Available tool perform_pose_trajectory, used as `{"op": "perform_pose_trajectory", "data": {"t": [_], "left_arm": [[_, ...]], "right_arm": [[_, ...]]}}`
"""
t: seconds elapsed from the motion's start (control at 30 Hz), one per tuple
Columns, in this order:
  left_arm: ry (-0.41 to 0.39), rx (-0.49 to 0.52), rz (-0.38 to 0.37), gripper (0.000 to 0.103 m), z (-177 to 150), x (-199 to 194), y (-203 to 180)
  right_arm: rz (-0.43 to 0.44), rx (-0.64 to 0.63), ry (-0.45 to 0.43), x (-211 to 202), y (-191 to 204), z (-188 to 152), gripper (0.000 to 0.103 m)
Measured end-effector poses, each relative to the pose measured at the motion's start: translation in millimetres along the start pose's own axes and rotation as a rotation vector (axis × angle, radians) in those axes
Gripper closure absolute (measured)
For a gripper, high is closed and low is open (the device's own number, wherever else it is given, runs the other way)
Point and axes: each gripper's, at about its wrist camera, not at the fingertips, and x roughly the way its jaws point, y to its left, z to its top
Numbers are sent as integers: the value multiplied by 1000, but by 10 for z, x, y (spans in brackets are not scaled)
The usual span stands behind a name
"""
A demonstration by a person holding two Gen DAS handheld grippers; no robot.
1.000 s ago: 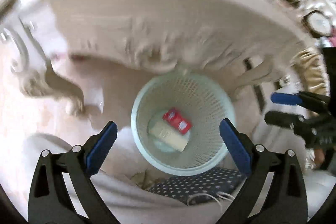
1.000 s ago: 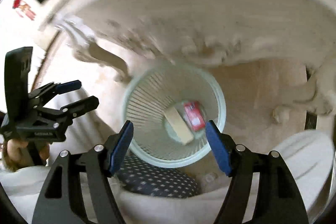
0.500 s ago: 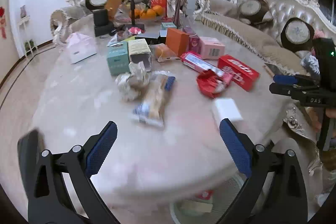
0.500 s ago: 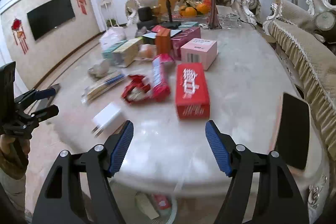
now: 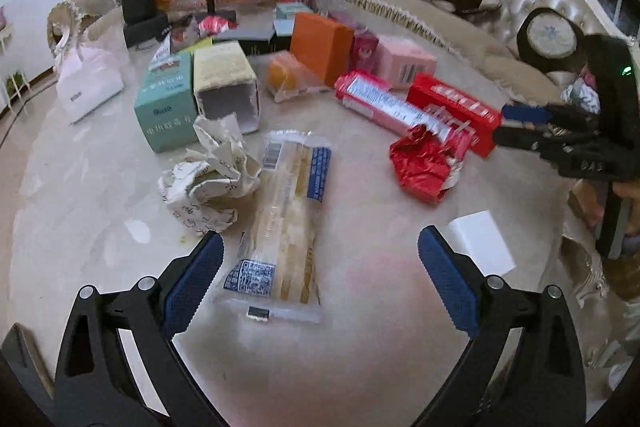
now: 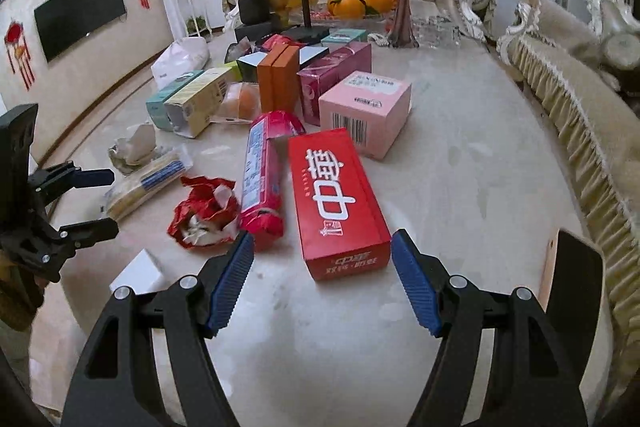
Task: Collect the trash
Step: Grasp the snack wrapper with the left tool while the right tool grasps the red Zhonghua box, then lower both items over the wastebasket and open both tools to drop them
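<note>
On marble table [image 5: 100,187], crumpled red wrapper [image 5: 424,163], balled paper [image 5: 208,179]

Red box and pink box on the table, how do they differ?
The red box is long, flat and bright red with large white characters; the pink box is shorter, taller, pale pink with a barcode. The red box lies nearer the right tool. Both rest closed on the table.

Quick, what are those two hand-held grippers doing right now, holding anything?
Left hand-held gripper: open, empty, above the clear snack wrapper.
Right hand-held gripper: open, empty, in front of the red box.
</note>
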Motion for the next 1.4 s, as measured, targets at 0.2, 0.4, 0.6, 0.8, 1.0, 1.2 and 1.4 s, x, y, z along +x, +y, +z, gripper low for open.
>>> {"op": "perform_pose_trajectory", "data": {"t": [0.2, 0.4, 0.6, 0.8, 1.0, 1.2, 1.4], "left_arm": [[26, -24, -11, 8, 30, 152, 14], [29, -17, 48, 27, 124, 226, -30], [8, -86, 107, 72, 98, 160, 97], [-29, -90, 72, 73, -62, -60, -40], [-162, -99, 10, 73, -266, -737, -277], [-199, -62, -44, 73, -876, -1503, -819], [54, -158, -143, 73, -1738, -1033, -1160]], "right_arm": [[6, -46, 9, 58, -157, 132, 36], [47, -72, 110, 426, -192, 215, 36], [11, -18, 101, 441, -190, 158, 56], [42, 53, 25, 127, -255, 90, 56], [165, 132, -89, -494, -254, -112, 56], [369, 137, -93, -1150, 74, -708, 56], [402, 115, 191, -885, 518, -1529, 56]]}}
